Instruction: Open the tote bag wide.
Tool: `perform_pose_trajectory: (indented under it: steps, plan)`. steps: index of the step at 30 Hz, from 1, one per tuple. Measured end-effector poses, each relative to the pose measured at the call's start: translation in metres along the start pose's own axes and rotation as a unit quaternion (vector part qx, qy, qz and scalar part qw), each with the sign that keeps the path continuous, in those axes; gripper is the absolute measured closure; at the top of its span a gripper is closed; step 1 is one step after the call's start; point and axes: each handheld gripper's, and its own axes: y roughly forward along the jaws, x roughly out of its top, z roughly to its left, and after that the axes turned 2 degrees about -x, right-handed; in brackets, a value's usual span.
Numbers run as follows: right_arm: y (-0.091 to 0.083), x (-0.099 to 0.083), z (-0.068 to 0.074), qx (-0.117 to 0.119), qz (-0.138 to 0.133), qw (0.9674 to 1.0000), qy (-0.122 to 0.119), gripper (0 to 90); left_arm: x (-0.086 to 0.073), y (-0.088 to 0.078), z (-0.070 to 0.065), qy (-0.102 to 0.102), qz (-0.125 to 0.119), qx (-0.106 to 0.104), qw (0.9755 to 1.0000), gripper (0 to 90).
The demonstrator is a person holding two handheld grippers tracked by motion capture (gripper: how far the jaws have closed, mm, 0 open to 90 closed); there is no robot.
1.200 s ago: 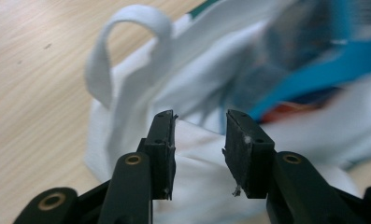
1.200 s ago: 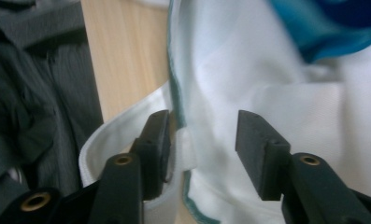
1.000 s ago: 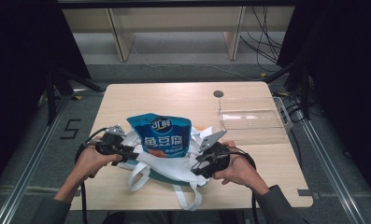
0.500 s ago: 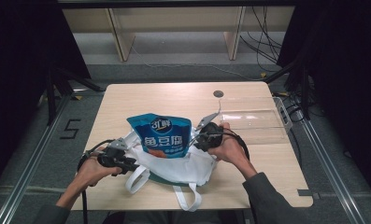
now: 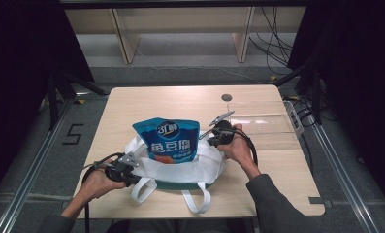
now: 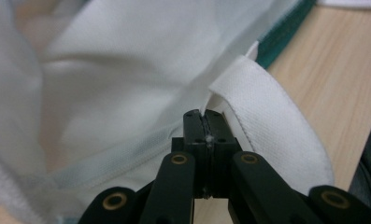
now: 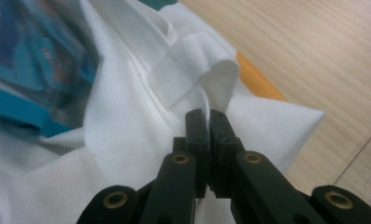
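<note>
A white tote bag (image 5: 180,170) lies on the wooden table (image 5: 146,102) with a blue snack pouch (image 5: 168,141) standing in its mouth. My left gripper (image 5: 136,176) is at the bag's front left. Its jaws have just been closing and are shut on the bag's rim (image 6: 127,98) beside a white handle strap (image 6: 272,126); the left gripper's tips (image 6: 204,114) pinch the fabric. My right gripper (image 5: 211,141) is at the back right, also just closed, shut on the rim below a handle loop (image 7: 197,70); its tips (image 7: 206,115) grip white cloth, with the pouch (image 7: 24,60) to their left.
A clear plastic tray (image 5: 265,124) lies at the table's right, behind the right hand. A dark round hole (image 5: 226,97) sits near the far edge. Two white handles (image 5: 197,199) hang toward the front edge. An orange edge (image 7: 260,79) peeks from under the bag.
My right gripper moved from the bag's front right to its back right rim and closed on it. My left gripper sank slightly toward the front and closed on the front-left rim.
</note>
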Motion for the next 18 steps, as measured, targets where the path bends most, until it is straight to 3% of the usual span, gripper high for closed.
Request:
perform_pose_trajectory:
  steps: [3,5,6,7,11,13,15,16,17,18]
  plan:
    - [0.009,-0.001,-0.005,-0.006,0.006,0.9999,0.013,89.2,-0.001,0.003,0.000,-0.001,0.003,-0.004,1.0000,88.8]
    - [0.024,-0.005,-0.004,-0.012,0.021,0.9996,0.011,89.2,-0.001,0.003,-0.001,-0.002,0.007,-0.001,1.0000,88.7]
    - [0.033,-0.008,-0.006,-0.014,0.026,0.9996,-0.004,89.3,-0.002,0.005,-0.001,-0.002,0.008,-0.001,1.0000,88.7]
    - [0.037,-0.010,-0.002,-0.014,0.043,0.9984,0.035,89.3,-0.002,0.006,-0.002,-0.002,0.009,0.000,1.0000,88.7]
    - [0.035,-0.009,-0.002,-0.007,0.048,0.9978,0.045,89.2,-0.002,0.003,-0.001,-0.005,0.006,-0.001,1.0000,88.3]
    - [0.035,-0.008,-0.005,-0.012,0.030,0.9992,0.023,88.0,-0.002,0.001,-0.002,-0.012,-0.001,-0.011,0.9999,84.5]
    - [0.030,-0.008,-0.007,-0.010,0.018,0.9993,0.030,80.6,-0.002,-0.004,-0.004,-0.016,-0.012,-0.011,0.9997,74.8]
    - [0.025,-0.008,-0.005,-0.013,0.024,0.9983,0.052,75.6,-0.001,-0.008,-0.005,-0.010,-0.013,-0.009,0.9998,70.4]
    - [0.020,-0.007,-0.005,-0.014,0.020,0.9986,0.048,71.0,0.000,-0.011,-0.009,-0.025,-0.033,-0.014,0.9991,67.3]
    - [0.013,-0.007,-0.006,-0.014,0.010,0.9992,0.036,69.1,0.002,-0.017,-0.009,-0.021,-0.036,-0.004,0.9991,63.7]
